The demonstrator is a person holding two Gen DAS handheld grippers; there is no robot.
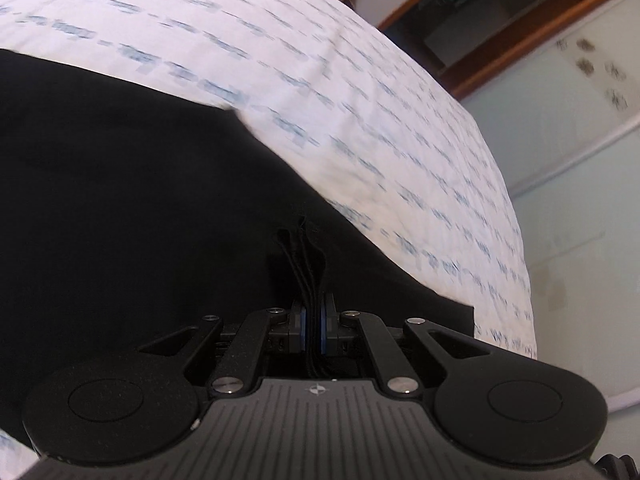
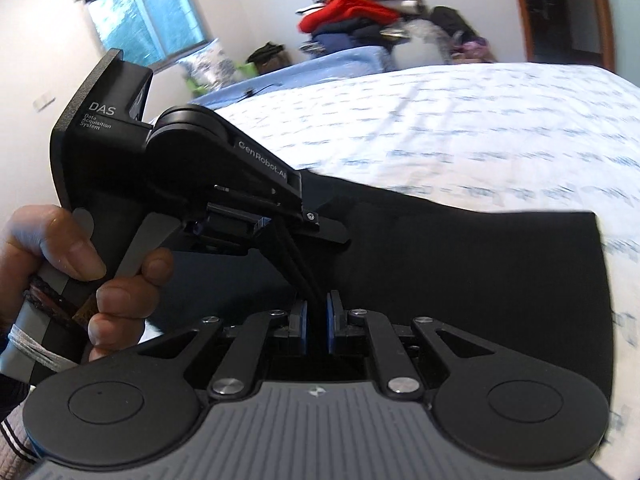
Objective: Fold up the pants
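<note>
Both tools clamp stacked edges of the black fabric pants (image 1: 120, 184): left tool (image 1: 313, 320), right tool (image 2: 316, 320), keeping layers aligned over the white patterned bed (image 1: 360, 100).

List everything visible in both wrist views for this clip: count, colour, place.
pants: one, black, spread on the bed, an edge pinched by both grippers
bedsheet: one, white with blue print, covering the bed
clothes pile: one heap, red, blue and dark, behind the bed by the wall
window: one, far left wall
wooden door frame: one, brown, beyond the bed
left gripper: black, blue pads, shut on bunched fabric
right gripper: black, blue pads, shut on fabric
left hand: one, holding the left gripper's handle
</note>
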